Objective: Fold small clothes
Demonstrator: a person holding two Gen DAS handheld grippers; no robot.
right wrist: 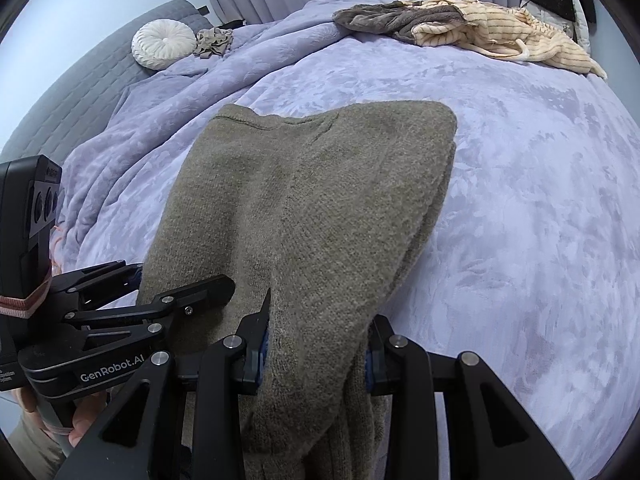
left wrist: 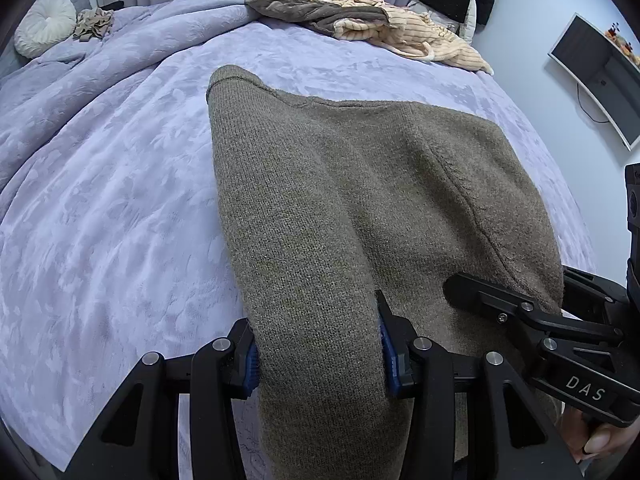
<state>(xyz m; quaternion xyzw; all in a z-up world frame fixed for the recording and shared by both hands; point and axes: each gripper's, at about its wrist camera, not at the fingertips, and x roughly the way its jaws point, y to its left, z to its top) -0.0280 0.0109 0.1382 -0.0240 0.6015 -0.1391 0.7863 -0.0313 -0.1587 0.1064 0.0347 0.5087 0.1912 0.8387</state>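
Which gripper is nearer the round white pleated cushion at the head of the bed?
Left. The left gripper clamps the olive knit garment on the side toward the cushion; the right gripper clamps its far side.

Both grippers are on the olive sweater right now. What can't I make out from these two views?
- Olive sweater: near hem cut off by the bottom edge, both views.
- Left gripper pads: wrapped in knit, left view.
- Right gripper pads: same, right view.
- Bedspread under the sweater: covered.
- Clothes pile: too far to count pieces.
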